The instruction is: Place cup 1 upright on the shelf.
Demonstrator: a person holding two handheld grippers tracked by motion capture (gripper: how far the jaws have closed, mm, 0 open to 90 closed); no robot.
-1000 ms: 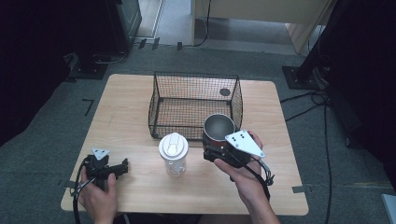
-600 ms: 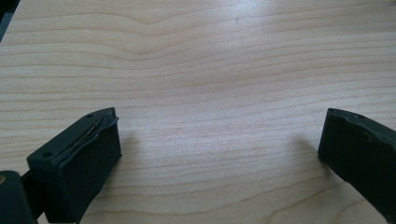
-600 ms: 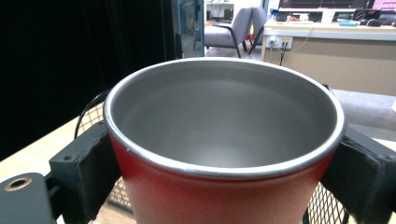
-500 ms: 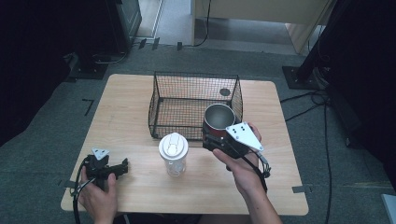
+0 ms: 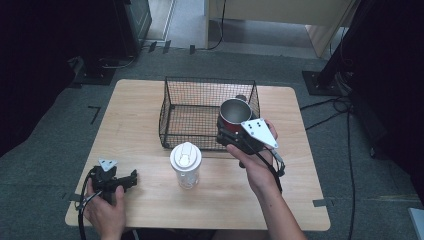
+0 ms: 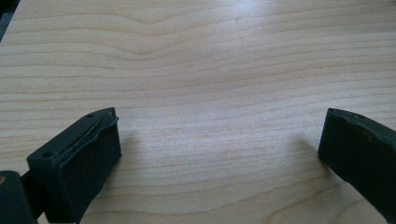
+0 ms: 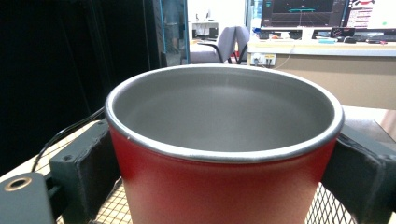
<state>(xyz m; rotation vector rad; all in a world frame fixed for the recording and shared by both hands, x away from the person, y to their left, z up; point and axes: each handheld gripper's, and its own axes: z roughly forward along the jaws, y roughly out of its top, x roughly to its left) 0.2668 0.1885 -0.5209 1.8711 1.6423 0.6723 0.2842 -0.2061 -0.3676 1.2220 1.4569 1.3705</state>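
Observation:
A red metal mug (image 5: 235, 113) with a grey inside is held upright in my right gripper (image 5: 230, 131), above the near right rim of the black wire basket (image 5: 200, 111). In the right gripper view the mug (image 7: 224, 154) sits between both pads, which press on its sides. My left gripper (image 5: 131, 178) rests at the table's near left corner, held by a hand. Its jaws stand wide apart over bare wood in the left gripper view, with nothing between the fingers (image 6: 84, 163). A clear cup with a white lid (image 5: 186, 164) stands in front of the basket.
The light wooden table (image 5: 300, 200) has free room at its left and near right. Cables trail off both grippers. Dark stands and floor cables surround the table. Beyond the basket, the right gripper view shows a desk with monitors and chairs.
My right hand has carried the mug away from the table's near side and up to the basket's near right rim. The left gripper has stayed put.

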